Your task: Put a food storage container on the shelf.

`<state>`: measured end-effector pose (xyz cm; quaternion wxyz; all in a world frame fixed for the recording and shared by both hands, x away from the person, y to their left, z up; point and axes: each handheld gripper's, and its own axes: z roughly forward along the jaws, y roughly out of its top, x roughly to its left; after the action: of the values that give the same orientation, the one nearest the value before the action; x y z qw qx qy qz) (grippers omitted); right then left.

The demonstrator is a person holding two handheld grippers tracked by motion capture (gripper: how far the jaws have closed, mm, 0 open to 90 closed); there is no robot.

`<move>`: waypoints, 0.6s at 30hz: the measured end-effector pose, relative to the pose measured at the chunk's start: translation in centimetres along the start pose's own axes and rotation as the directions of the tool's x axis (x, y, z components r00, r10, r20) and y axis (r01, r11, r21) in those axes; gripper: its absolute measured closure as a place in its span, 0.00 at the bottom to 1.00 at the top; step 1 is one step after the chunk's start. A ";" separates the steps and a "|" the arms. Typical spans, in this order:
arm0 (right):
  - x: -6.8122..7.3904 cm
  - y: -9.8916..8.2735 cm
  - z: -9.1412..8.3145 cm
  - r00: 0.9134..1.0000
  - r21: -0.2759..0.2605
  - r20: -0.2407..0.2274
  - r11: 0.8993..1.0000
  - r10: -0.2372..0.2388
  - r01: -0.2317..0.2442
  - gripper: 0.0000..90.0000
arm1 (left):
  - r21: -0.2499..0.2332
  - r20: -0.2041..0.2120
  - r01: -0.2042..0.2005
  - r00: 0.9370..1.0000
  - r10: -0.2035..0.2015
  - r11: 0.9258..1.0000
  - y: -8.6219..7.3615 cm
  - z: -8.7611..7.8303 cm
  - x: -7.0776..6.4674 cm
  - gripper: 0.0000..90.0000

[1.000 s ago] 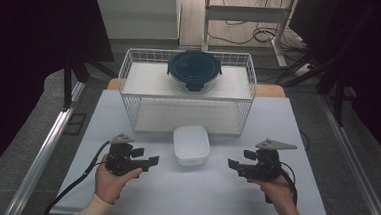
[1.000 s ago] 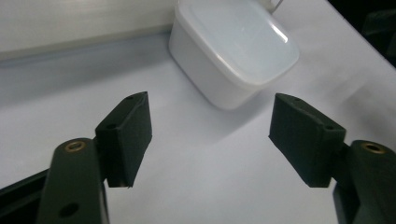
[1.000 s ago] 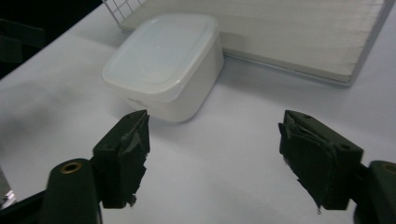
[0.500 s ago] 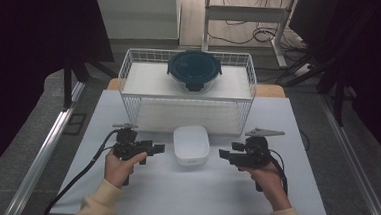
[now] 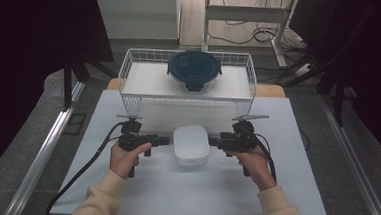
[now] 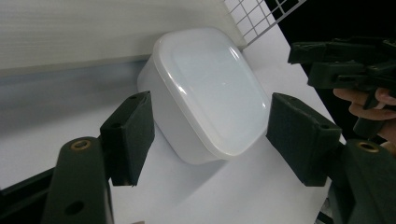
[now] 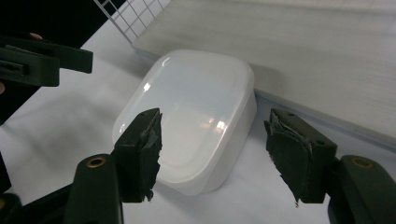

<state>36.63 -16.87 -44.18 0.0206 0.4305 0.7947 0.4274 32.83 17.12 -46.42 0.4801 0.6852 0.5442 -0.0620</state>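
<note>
A white table (image 5: pixel 123 193) fills the lower frame; at its centre sits a white lidded box (image 5: pixel 190 145), flanked by the left gripper (image 5: pixel 165 141) and right gripper (image 5: pixel 216 140), both open, holding nothing; the right's jaws have just been closing.

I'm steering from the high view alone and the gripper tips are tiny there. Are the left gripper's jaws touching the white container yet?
Observer: No. In the left gripper view the left gripper stands open, and the white container lies ahead of the pads with a gap on both sides.
Operator: And the right one?
Observer: The right gripper has just been closing its jaws, but its pads are still clear of the container; nothing is pinched.
Operator: Is the lid seated?
Observer: From the right gripper view the lid lies flat on the container, its rim even all round as far as shows.
Operator: Anything close behind it?
Observer: The wire basket stands just beyond the container, apart from it.
</note>
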 end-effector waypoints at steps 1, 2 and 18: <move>-0.1 0.0 0.3 1.000 0.008 -0.004 1.000 0.007 -0.007 0.40 | 0.005 0.001 0.006 1.000 -0.006 1.000 0.0 0.2 0.1 0.35; -0.3 0.0 0.6 1.000 0.014 -0.005 1.000 0.013 -0.013 0.40 | 0.010 0.001 0.012 1.000 -0.012 1.000 0.1 0.4 0.2 0.35; -1.8 0.4 3.8 0.991 0.077 -0.052 0.990 0.123 -0.119 0.50 | 0.076 0.068 0.091 0.993 -0.096 0.993 0.2 3.9 1.4 0.42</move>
<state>39.56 -15.49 -46.93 -0.0438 0.4662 0.7825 0.4103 35.26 15.22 -49.25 0.4706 0.6734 0.5555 -0.1285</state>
